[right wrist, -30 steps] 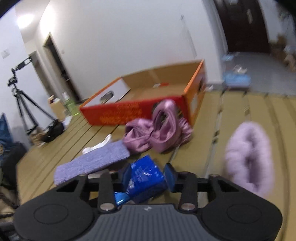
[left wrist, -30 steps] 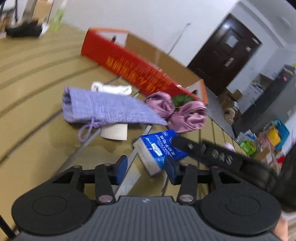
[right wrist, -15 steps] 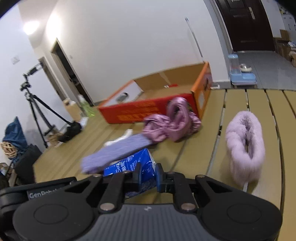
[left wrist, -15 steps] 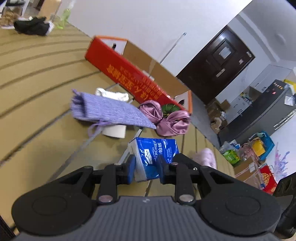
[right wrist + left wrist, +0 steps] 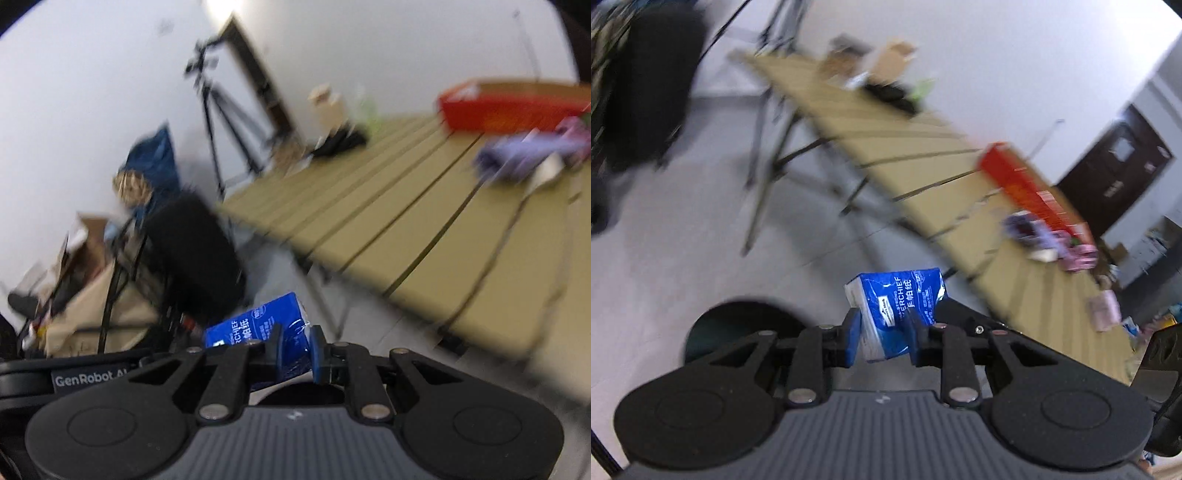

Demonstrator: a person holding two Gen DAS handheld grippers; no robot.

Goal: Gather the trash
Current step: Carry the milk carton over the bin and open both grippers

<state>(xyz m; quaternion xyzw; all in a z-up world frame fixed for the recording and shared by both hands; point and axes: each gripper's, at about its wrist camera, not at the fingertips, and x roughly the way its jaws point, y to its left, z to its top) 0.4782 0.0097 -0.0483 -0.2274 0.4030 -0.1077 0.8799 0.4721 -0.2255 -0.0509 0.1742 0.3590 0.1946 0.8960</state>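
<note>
Both grippers clamp the same blue pack, which hangs in the air past the edge of the bench, over the grey floor. The left gripper pinches the pack's lower part between its blue pads; its jaws have just been closing on it. The right gripper grips the crinkled end of the pack, its jaws likewise just closed in. A dark round bin sits below the left gripper. A red box and purple cloths lie blurred on the bench.
</note>
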